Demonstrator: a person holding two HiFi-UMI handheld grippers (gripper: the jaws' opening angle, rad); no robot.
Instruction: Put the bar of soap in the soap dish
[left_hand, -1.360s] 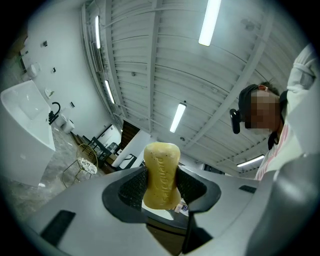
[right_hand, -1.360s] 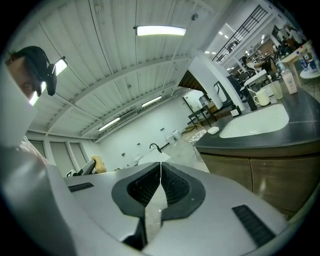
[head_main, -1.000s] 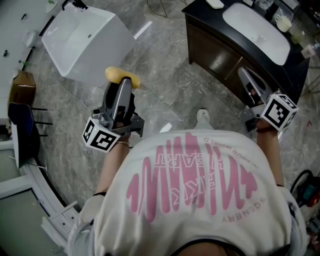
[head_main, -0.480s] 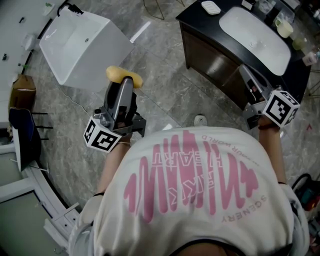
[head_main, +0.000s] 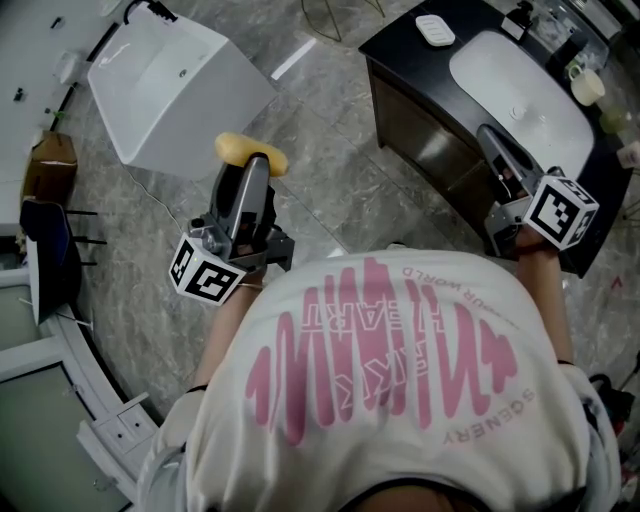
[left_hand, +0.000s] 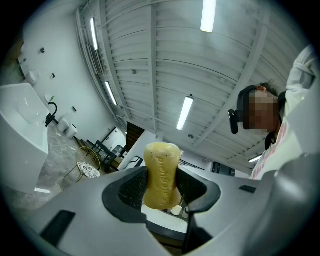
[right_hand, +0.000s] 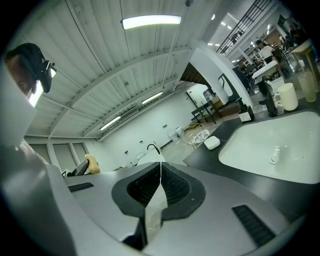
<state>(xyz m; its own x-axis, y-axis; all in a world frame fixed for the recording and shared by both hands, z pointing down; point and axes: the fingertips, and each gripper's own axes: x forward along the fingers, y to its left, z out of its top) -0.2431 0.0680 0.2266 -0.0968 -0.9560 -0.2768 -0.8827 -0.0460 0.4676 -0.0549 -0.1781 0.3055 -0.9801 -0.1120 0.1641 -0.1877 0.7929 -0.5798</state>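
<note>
Overhead first: yellow bar of soap (head_main: 250, 152) clamped at the tip of the left gripper (head_main: 252, 170) at eleven o'clock over the stone floor, right gripper (head_main: 490, 140) at two o'clock by the dark counter (head_main: 400, 45), and a small white tray, probably the soap dish (head_main: 434, 30), at one o'clock, well apart from the soap. Along the left jaws: pads pressed on both flanks of the upright soap; along the right jaws: closed together on nothing, dish at three o'clock beside the white basin (right_hand: 280, 140). Judged a carry, dish not yet reached; next, swing the soap over to the dish, lower, then spread the jaws.
</note>
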